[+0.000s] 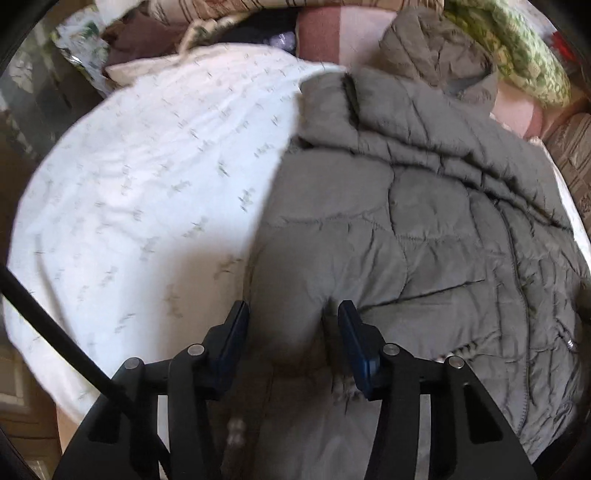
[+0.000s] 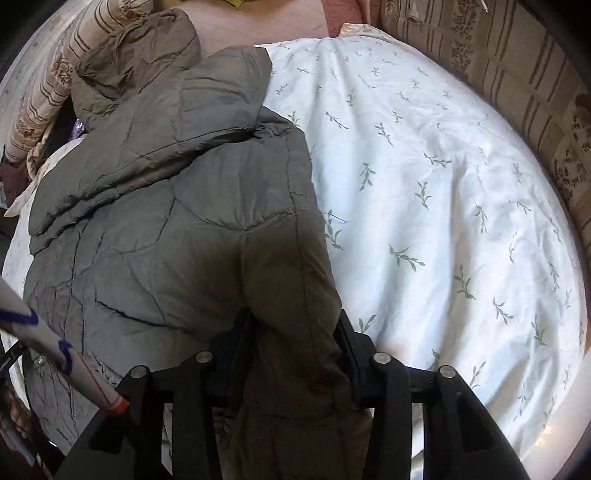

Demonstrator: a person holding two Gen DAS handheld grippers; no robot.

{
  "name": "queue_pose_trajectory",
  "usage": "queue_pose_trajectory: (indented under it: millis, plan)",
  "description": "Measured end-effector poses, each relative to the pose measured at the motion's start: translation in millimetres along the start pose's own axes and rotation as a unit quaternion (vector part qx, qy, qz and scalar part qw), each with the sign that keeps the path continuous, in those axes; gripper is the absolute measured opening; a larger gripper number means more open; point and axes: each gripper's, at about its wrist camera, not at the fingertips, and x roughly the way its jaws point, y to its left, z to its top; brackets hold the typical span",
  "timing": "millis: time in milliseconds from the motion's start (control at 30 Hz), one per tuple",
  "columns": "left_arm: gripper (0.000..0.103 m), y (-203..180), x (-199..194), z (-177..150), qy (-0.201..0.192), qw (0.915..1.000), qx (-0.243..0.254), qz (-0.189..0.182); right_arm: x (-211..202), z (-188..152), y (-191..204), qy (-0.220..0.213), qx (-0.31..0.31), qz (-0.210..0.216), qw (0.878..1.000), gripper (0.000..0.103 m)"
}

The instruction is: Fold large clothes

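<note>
Grey quilted jacket point(image 1: 424, 206) lies on the sheet point(image 1: 147, 166), folds pinched in both left gripper point(image 1: 293, 314) and right gripper point(image 2: 293, 321)

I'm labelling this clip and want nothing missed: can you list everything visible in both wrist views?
puffer jacket: one, grey-olive quilted, spread on the bed, hood at the far end
bedsheet: one, white with green sprigs, under the jacket
striped pillows: several, beige with brown pattern, along the bed's far edge
green patterned cushion: one, far right in the left wrist view
pink blanket: one, at the head of the bed
left hand-held gripper: one, black with blue pads, jacket fabric between its fingers
right hand-held gripper: one, black, closed on a jacket fold
</note>
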Motion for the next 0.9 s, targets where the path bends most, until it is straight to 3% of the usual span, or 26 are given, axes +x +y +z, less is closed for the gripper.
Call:
queue_pose_trajectory:
  millis: [67, 200, 300, 433, 633, 733, 900]
  plan:
    - [0.05, 3, -24, -1, -0.029, 0.9996, -0.003, -0.003, -21, -4, 2, -0.012, 0.006, 0.004, 1.0, 0.049]
    - [0.066, 1, -60, 11, -0.086, 0.9963, -0.012, -0.003, -61, -2, 11, -0.032, 0.013, 0.055, 0.998, 0.065]
    - [0.067, -4, -62, 27, -0.098, 0.9944, -0.03, -0.028, -81, 4, 31, -0.039, 0.014, 0.089, 0.995, 0.071]
    - [0.067, -20, -46, 47, -0.092, 0.9943, -0.037, -0.039, -101, 17, 71, -0.047, -0.005, 0.144, 0.988, 0.072]
    - [0.067, -30, -26, 74, -0.115, 0.9924, -0.028, -0.034, -136, 41, 152, -0.133, -0.107, 0.088, 0.981, 0.08]
    - [0.067, -29, -11, 89, -0.125, 0.9915, -0.027, -0.027, -123, 69, 188, -0.126, -0.128, 0.077, 0.981, 0.081]
    - [0.067, -15, 16, 98, -0.137, 0.9901, -0.026, -0.009, -83, 142, 241, -0.114, -0.118, 0.081, 0.983, 0.081]
